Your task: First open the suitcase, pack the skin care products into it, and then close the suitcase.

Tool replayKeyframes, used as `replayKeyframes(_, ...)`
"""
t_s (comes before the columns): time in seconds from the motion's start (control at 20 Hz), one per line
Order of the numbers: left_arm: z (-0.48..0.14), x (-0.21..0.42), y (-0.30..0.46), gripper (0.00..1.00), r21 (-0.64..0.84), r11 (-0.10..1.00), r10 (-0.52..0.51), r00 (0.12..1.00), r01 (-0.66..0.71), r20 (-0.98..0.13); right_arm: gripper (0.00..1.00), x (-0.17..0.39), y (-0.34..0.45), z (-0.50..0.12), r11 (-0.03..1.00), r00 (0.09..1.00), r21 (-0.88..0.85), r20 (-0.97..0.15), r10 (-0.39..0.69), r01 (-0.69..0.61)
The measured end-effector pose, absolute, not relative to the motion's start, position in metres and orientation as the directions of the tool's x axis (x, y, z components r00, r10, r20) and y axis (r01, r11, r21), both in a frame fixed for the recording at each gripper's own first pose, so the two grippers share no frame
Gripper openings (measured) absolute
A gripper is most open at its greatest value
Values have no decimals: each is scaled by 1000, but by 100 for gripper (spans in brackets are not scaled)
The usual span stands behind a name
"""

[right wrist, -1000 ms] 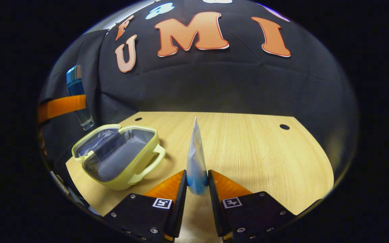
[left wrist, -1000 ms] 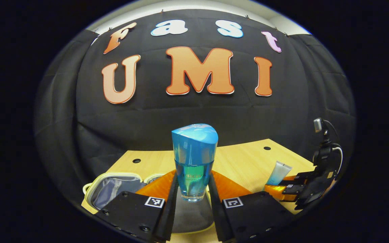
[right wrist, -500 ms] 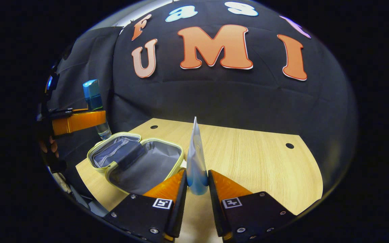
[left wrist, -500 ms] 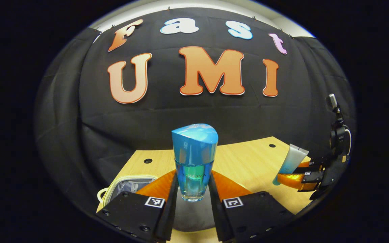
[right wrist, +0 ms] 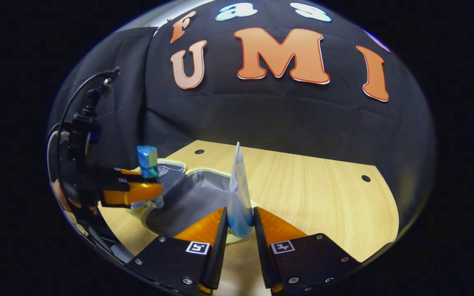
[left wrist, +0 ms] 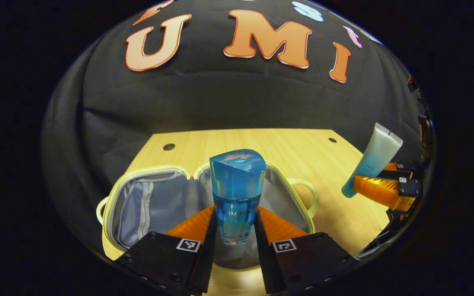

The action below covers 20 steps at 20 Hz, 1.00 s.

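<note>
Suitcase (left wrist: pixel 150 201) lies open on the desk (right wrist: pixel 311 193), nothing packed yet; left tool (left wrist: pixel 234 230) grasps the blue bottle (left wrist: pixel 237 193) above it; right tool (right wrist: pixel 239 230) grasps the tube (right wrist: pixel 238 193) beside; packing and closing remain.

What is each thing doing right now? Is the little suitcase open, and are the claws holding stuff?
Suitcase: open flat on the table, both halves bare so far as shows.
Blue bottle: capped, upright, held above the suitcase.
Tube: held off the table, crimped end up.
Left claw: shut on the blue bottle.
Right claw: shut on the tube.
Table: bare wood beside the suitcase.
</note>
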<state>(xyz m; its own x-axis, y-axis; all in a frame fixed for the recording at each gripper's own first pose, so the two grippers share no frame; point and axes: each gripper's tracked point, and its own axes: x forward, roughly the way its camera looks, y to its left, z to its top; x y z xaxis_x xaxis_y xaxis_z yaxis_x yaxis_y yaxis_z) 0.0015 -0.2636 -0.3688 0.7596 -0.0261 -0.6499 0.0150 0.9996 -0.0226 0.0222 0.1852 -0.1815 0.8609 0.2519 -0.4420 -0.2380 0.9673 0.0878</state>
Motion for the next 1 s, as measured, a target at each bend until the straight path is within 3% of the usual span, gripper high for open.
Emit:
replayKeyframes(0.6,-453,16,-268,49,-107,994,-90,553,2,-828,40,43,214,-199,964,835,140,-482,266,-226)
replayKeyframes(1.0,-484,31,-270,49,-73,997,-56,445,-21,-894,40,55,224,-212,960,811,161,-513,280,-230)
